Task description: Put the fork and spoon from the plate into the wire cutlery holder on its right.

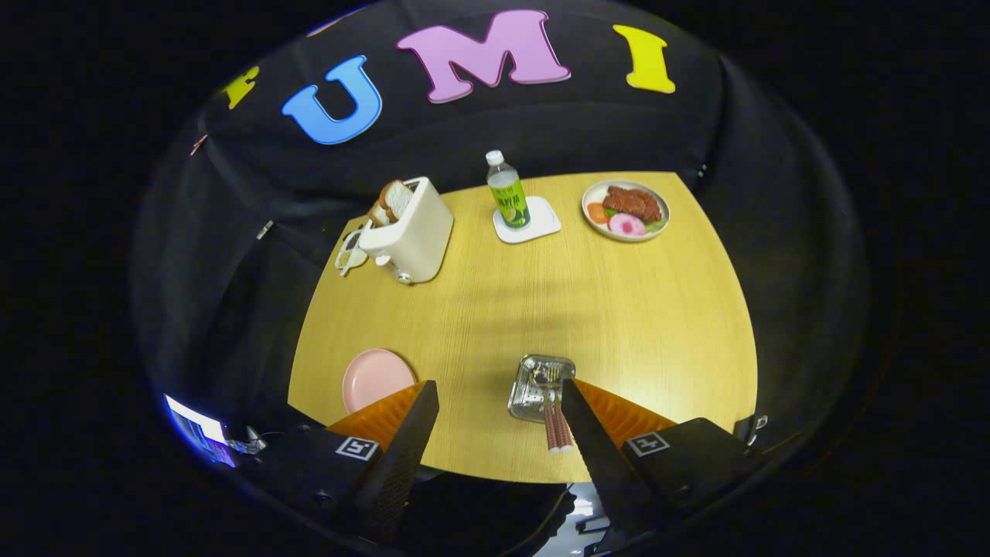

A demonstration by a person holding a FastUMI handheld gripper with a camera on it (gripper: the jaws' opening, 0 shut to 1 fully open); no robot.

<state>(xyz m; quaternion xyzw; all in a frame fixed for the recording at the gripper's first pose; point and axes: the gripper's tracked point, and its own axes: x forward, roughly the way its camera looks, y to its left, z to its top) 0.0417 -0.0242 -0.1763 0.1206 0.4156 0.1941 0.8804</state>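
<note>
Your light wooden desk [634,325] takes up most of what lies ahead, with the task things at its near edge and the rest far back. Along the far side stand a cream toaster with bread slices in its slots [410,230], a round white plate of food [626,210], and a clear plastic bottle with a green label [507,198] on a small white square coaster [541,224].

Your tool [499,414] hangs above the near edge with its two black fingers spread wide and nothing between them. The round pink plate [375,377] lies just beyond your left finger and looks bare: no cutlery shows on the part you can see, though the finger covers its near rim.

The shiny wire cutlery holder [534,383] sits to the right of that plate, just ahead of your right finger and touching it in the picture. In it lie the fork and spoon with red-and-white striped handles [557,429]; the heads point away from you into the basket and the handles stick out over its near rim toward you, side by side. Which head is the fork I cannot tell cleanly.

So the long axis of the cutlery runs nearly straight along your line of sight, slightly right of the gap between the fingers. Judging by that, the task looks done or nearly so. If you must reseat them, shift right until the handles sit in the gap, and close across them, not along them.
</note>
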